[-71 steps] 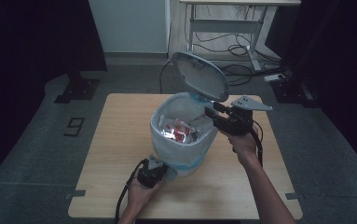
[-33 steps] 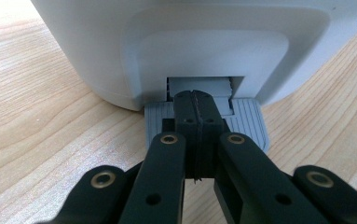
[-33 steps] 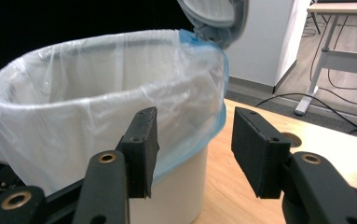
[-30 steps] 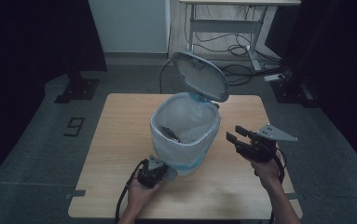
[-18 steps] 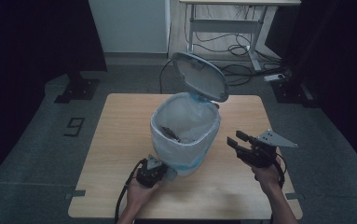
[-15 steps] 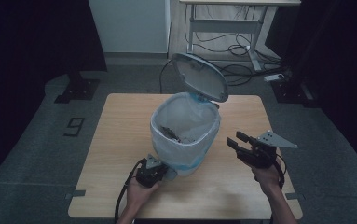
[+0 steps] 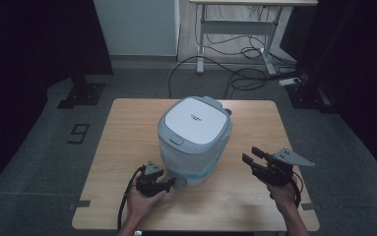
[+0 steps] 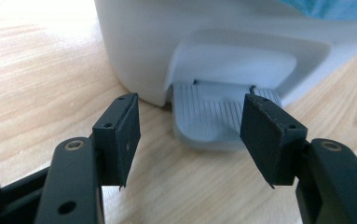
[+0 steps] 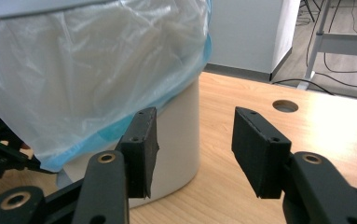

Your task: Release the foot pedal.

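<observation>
The bin (image 7: 196,142) stands near the middle of your table (image 7: 122,128), its lid (image 7: 194,120) shut flat on top, with a clear bag (image 9: 87,60) with a blue edge spilling out from under the lid and draping down the white wall. At the foot of the bin, on your side, the grey ribbed pedal (image 8: 211,116) juts out onto the wood. Your left gripper (image 7: 169,184) lies low on the table just in front of that pedal; its jaws have just been opening and now stand wide apart, one on each side of the pedal's tip, the pads clear of it and holding nothing. Your right gripper (image 7: 250,156) hangs to the right of the bin, apart from it, jaws parted about halfway and empty, pointing toward the bin's wall.
</observation>
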{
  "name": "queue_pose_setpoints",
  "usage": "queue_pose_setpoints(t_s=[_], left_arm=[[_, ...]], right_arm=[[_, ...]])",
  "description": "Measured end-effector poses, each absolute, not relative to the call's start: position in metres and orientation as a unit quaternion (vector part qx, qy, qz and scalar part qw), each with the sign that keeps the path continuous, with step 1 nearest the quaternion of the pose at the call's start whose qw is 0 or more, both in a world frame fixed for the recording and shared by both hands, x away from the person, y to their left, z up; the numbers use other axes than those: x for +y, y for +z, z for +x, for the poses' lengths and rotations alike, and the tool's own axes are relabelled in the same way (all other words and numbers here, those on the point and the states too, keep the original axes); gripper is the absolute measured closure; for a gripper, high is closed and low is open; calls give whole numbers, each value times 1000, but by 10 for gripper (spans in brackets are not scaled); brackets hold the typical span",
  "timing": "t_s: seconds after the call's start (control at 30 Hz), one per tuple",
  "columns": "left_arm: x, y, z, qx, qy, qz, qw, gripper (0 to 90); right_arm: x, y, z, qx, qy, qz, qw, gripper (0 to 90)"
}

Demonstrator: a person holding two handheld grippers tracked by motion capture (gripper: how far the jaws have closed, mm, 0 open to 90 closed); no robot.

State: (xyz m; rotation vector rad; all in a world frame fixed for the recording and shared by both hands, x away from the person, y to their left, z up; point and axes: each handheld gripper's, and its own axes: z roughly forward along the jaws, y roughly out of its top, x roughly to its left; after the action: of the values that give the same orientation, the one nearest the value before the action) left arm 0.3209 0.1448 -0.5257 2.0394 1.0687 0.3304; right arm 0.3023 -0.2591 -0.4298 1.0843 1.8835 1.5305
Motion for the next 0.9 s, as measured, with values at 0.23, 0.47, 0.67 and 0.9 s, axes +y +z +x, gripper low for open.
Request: queue_pose_setpoints(t_s=[0.23, 0.47, 0.67, 0.9], left_arm=[[149, -522, 316, 413, 133, 808, 399, 388], [146, -522, 315, 406, 136, 816, 389, 390], [147, -521, 313, 405, 138, 817, 387, 393], [149, -520, 313, 406, 139, 815, 390, 396]], right_arm=[[-265, -441, 300, 686, 556, 406, 236, 502], [-272, -456, 298, 689, 544, 417, 235, 500], [-277, -466, 296, 694, 534, 424, 232, 500], [-286, -476, 294, 696, 525, 433, 229, 499]])
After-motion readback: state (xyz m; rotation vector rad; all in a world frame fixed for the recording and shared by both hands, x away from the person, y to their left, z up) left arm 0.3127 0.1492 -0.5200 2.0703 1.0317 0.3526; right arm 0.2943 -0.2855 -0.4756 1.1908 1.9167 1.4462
